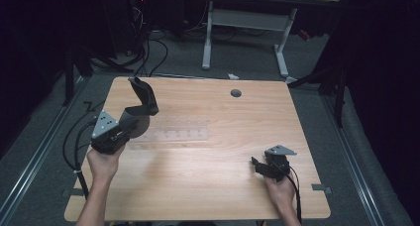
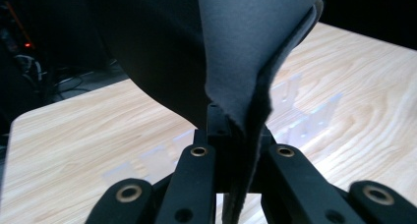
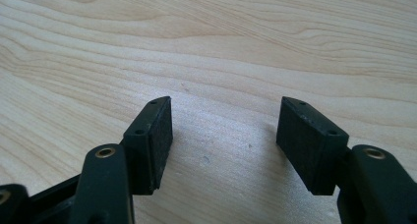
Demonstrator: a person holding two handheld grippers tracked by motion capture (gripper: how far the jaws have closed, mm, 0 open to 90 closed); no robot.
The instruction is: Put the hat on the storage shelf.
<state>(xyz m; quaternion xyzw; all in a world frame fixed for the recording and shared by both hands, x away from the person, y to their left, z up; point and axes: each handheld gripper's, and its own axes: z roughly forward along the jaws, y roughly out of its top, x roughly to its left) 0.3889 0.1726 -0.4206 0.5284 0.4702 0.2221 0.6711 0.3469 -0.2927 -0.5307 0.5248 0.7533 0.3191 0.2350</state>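
A dark grey cloth (image 1: 141, 104) hangs folded above the left part of the wooden table (image 1: 223, 176), with my left gripper (image 1: 130, 121) shut on its lower edge. In the left gripper view the cloth (image 2: 246, 52) rises from between the closed jaws and hides much of the scene. A clear plastic rack (image 1: 174, 128) lies on the table just right of that gripper; its slotted walls (image 2: 305, 116) show behind the cloth. My right gripper (image 1: 257, 165) rests low near the table's front right; its pads (image 3: 157, 140) stand wide apart over bare wood.
A round grommet hole (image 1: 236, 93) sits near the table's far edge. Behind the table stand a white desk frame (image 1: 245, 32) and cables on the floor (image 1: 148, 52). Metal floor rails (image 1: 34, 156) run on both sides.
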